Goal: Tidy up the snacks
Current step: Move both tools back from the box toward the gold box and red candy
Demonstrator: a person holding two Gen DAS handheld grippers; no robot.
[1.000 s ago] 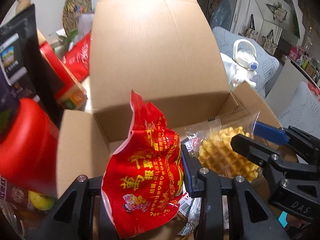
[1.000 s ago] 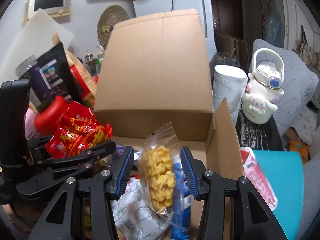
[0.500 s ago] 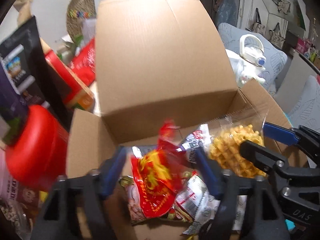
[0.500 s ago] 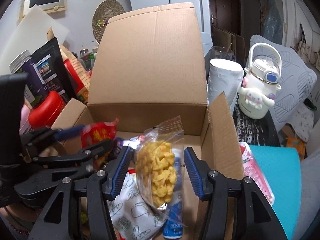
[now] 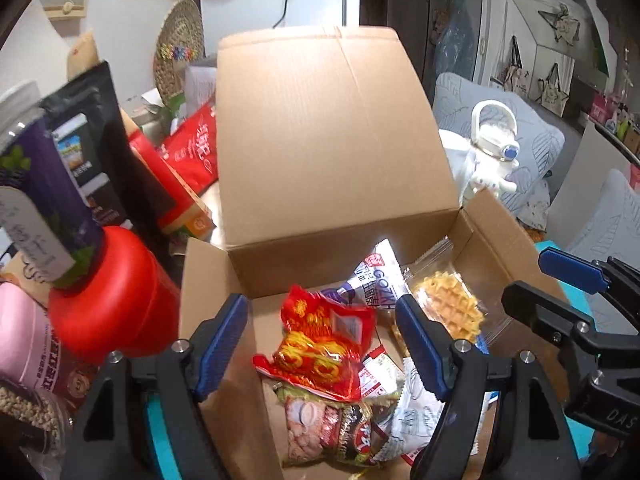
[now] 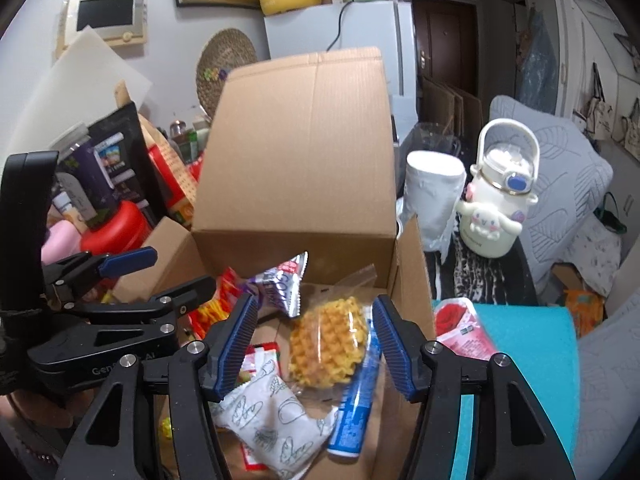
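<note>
Open cardboard box (image 5: 336, 148) at centre, far flap standing upright. Left gripper (image 5: 320, 344) poised over the near left of the box, fingers (image 5: 222, 336) spread wide and empty — red snack packet (image 5: 324, 348) lying loose between them on the pile inside, atop a dark printed pouch (image 5: 340, 432). Right gripper (image 6: 312, 344) over the near right of the box, fingers (image 6: 236, 344) likewise wide apart, gripping nothing; clear waffle bag (image 6: 328, 344) resting in the box between them, touching neither. Just right of the waffle bag, a blue tube (image 6: 356, 404); at near left, a white patterned packet (image 6: 272, 424); farther back, a silver-purple packet (image 6: 284, 284). Outside, left of the box — a red-lidded jar (image 5: 60, 248); to the right, a white character bottle (image 6: 496, 204).
</note>
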